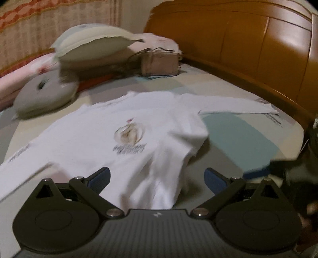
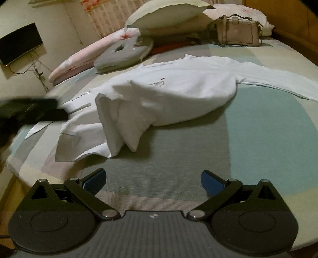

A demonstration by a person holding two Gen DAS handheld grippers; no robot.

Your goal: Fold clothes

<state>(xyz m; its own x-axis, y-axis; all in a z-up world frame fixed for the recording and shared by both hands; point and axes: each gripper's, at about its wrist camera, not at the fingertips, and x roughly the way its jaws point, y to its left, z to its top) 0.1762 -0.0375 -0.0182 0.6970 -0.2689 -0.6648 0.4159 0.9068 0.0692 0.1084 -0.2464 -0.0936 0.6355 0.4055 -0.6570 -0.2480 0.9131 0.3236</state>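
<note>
White long-sleeve shirt (image 1: 111,137) lay printed side up on the patchwork bedsheet (image 2: 268,127), approx. mid-bed; one sleeve (image 2: 278,83) stretched flat toward the wooden headboard (image 1: 248,49), lower body bunched into a raised fold (image 2: 123,119) w/ hem spilling toward the bed's near edge. Left gripper (image 1: 157,178) was above the shirt's lower part, jaws spread wide, blue pads (image 1: 101,176) apart, nothing between them. Right gripper (image 2: 153,180) was over bare sheet just short of the bunched fold, jaws likewise wide apart & empty. Beyond the shirt, away from the grippers: grey round cushion (image 2: 123,53), cream pillow (image 2: 167,12) above it, pink floral folded bedding (image 2: 83,57), beige handbag (image 2: 236,31) nearer the headboard. Dark screen (image 2: 19,45) was on the wall past the bed's far side. Left view was motion-blurred; print on the shirt chest could not be read.
</note>
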